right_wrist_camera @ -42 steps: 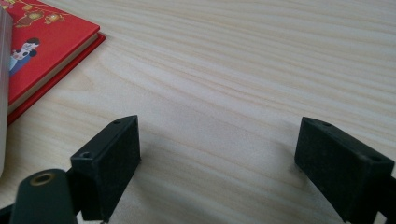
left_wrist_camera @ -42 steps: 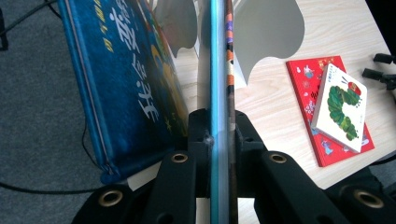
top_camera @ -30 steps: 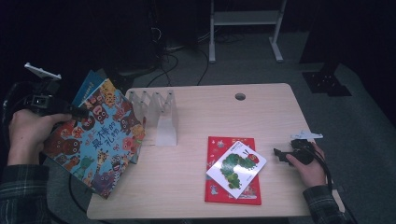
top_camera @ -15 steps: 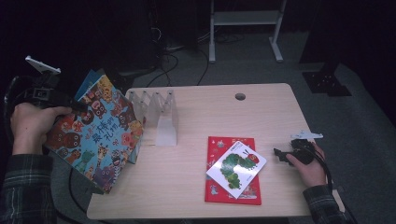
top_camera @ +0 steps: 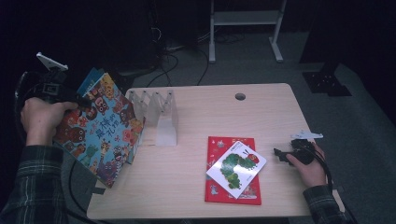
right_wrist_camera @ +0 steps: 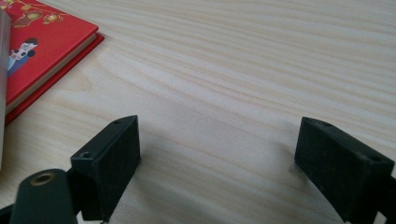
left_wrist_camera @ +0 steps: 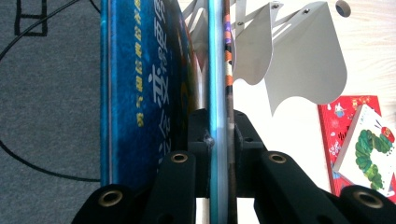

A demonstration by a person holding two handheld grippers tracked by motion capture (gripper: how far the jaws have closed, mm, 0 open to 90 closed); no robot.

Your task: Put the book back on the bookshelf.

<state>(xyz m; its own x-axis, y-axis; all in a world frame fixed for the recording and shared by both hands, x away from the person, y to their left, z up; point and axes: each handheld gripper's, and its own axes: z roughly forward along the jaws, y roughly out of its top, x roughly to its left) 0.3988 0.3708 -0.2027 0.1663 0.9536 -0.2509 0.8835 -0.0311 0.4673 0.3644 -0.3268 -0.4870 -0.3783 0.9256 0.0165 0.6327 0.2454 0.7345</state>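
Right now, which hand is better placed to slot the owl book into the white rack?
Left: its tongs already clamp the owl book beside the white rack. The right tongs rest open on the table, far off.

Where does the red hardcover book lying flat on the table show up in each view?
High view: the red hardcover book lies low and centre-right, under the white caterpillar book.
Left gripper view: at the right edge, past the white metal book rack.
Right gripper view: top left corner, beyond the open right gripper.
Shared landmark: the pale wooden table beneath it.
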